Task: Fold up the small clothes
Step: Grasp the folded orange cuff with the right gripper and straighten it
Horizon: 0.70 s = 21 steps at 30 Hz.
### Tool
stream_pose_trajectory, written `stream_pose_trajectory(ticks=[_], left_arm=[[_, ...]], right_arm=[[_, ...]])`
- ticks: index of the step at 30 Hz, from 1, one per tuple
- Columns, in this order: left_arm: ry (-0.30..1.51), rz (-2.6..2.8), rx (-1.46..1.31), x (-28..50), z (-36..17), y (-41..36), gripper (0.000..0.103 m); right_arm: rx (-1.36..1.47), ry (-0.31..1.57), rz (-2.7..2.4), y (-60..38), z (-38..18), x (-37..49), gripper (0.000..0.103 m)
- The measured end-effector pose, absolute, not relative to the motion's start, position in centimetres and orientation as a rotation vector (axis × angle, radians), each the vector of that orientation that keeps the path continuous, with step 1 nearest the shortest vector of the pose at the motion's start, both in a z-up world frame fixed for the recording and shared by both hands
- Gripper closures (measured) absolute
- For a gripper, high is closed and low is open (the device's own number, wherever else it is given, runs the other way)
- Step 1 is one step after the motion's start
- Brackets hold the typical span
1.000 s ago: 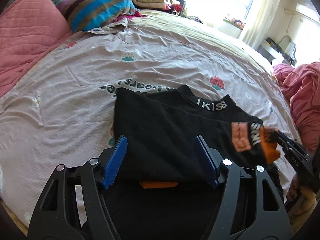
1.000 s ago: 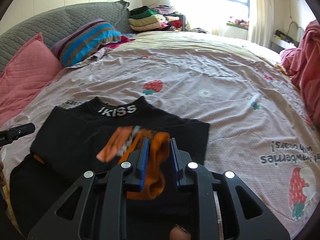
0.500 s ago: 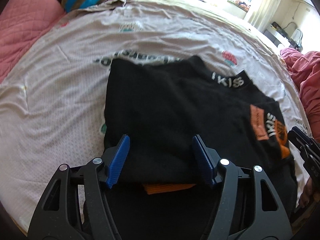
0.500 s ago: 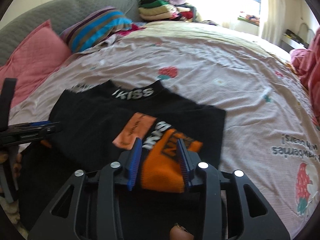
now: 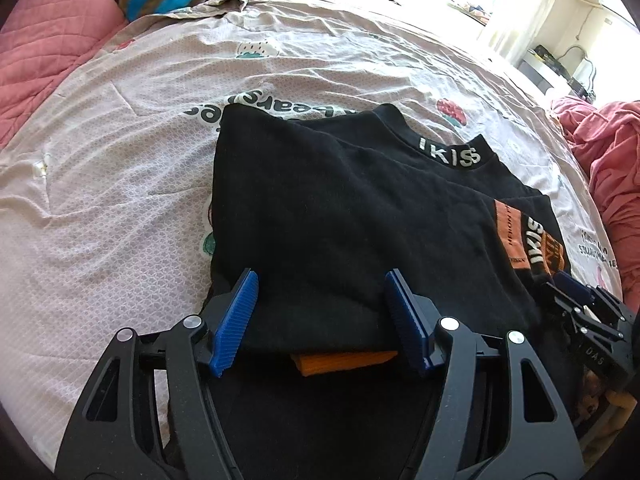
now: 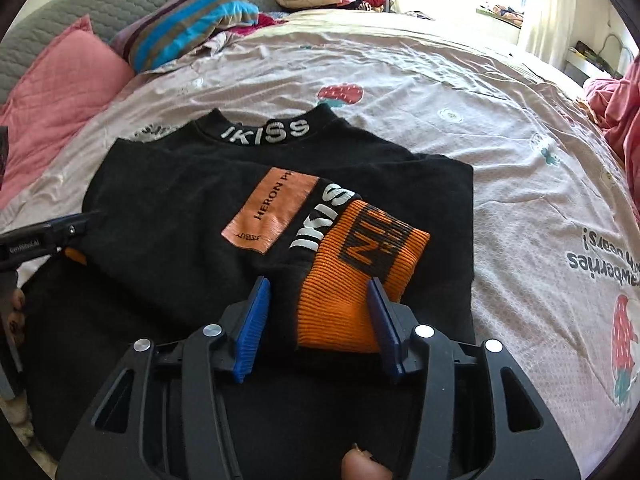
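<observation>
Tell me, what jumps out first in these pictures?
A black sweatshirt with white IKISS lettering on its collar lies partly folded in the middle of the pale strawberry-print bedsheet. Its bright orange ribbed cuff sits between the open blue-padded right tongs. A striped blue and brown pillow leans at the bed's far end.

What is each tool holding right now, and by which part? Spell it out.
Nothing is held. The left tool and right tool are both open; the orange cuff of the black top lies loose between the right tool's fingers.
</observation>
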<state>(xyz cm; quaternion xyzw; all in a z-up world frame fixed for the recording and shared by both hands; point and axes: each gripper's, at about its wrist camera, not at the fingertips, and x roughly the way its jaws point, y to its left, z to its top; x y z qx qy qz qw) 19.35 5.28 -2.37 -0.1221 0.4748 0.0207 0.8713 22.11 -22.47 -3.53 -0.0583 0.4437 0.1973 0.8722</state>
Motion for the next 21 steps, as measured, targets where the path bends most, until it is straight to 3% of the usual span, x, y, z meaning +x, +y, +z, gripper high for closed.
stream_pose_trajectory(ticks=[7,10,11,13,14,17,19,21], left_arm=[[0.977,0.040,-0.253,18.4,-1.7,5.3,0.042],[0.968,0.034,-0.254,17.9,-1.2,5.2,0.037],[0.965,0.032,-0.255,17.8,-1.1,5.2,0.035],[0.956,0.028,-0.259,17.5,-0.6,5.2,0.030],[0.951,0.028,-0.259,17.3,-0.4,5.2,0.025],[0.927,0.042,-0.251,16.7,0.5,5.1,0.016],[0.914,0.041,-0.251,16.3,1.1,5.0,0.010],[0.898,0.045,-0.243,15.8,1.8,5.0,0.010]], right_arm=[[-0.072,0.897,0.416,-24.1,-2.2,20.6,0.034],[-0.057,0.890,0.414,-24.6,-1.7,20.2,0.033],[-0.050,0.885,0.414,-24.9,-1.4,20.0,0.033],[-0.029,0.879,0.417,-25.3,-1.1,19.8,0.019],[-0.012,0.868,0.419,-25.5,-0.7,19.7,0.016],[0.008,0.847,0.413,-26.1,0.1,19.3,0.015],[0.015,0.837,0.404,-26.4,0.5,19.1,0.008],[0.021,0.825,0.392,-26.8,0.9,18.9,0.008]])
